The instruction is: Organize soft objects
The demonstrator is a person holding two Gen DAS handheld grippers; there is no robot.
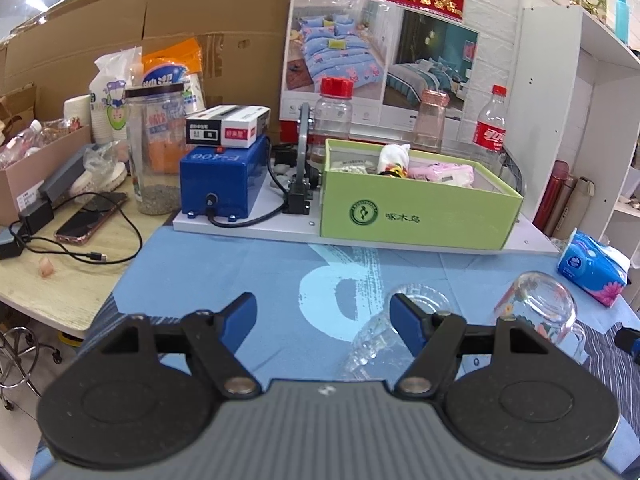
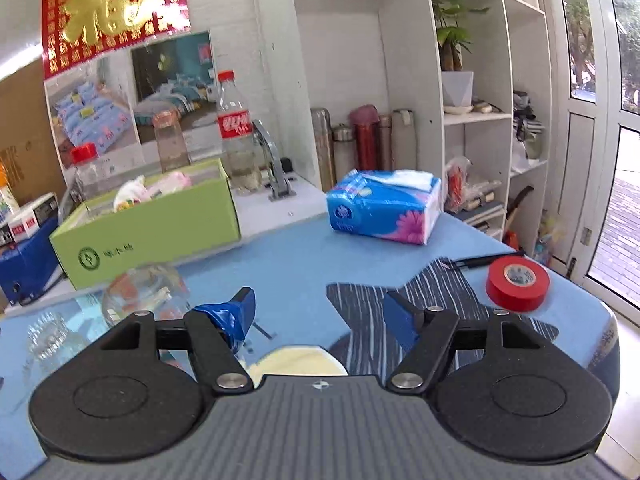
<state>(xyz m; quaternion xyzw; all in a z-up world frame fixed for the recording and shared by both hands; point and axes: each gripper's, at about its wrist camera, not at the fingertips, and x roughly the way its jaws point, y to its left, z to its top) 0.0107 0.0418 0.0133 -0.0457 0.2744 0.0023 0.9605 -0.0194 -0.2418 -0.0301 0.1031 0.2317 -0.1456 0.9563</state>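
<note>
Tissue pack (image 2: 384,210) lies on the blue cloth (image 2: 304,264) at 1 o'clock of the right gripper (image 2: 318,312), well apart; green box (image 1: 416,216), at 12 o'clock of the left gripper (image 1: 322,314), holds soft items; both grippers gape, holding nothing.

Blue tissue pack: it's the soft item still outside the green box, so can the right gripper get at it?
Probably yes: the right gripper is open, and only bare blue cloth lies before the blue tissue pack; the red tape roll sits aside.

Both wrist views look low across the table, sharing the green box (image 1: 416,216) (image 2: 148,220).
</note>
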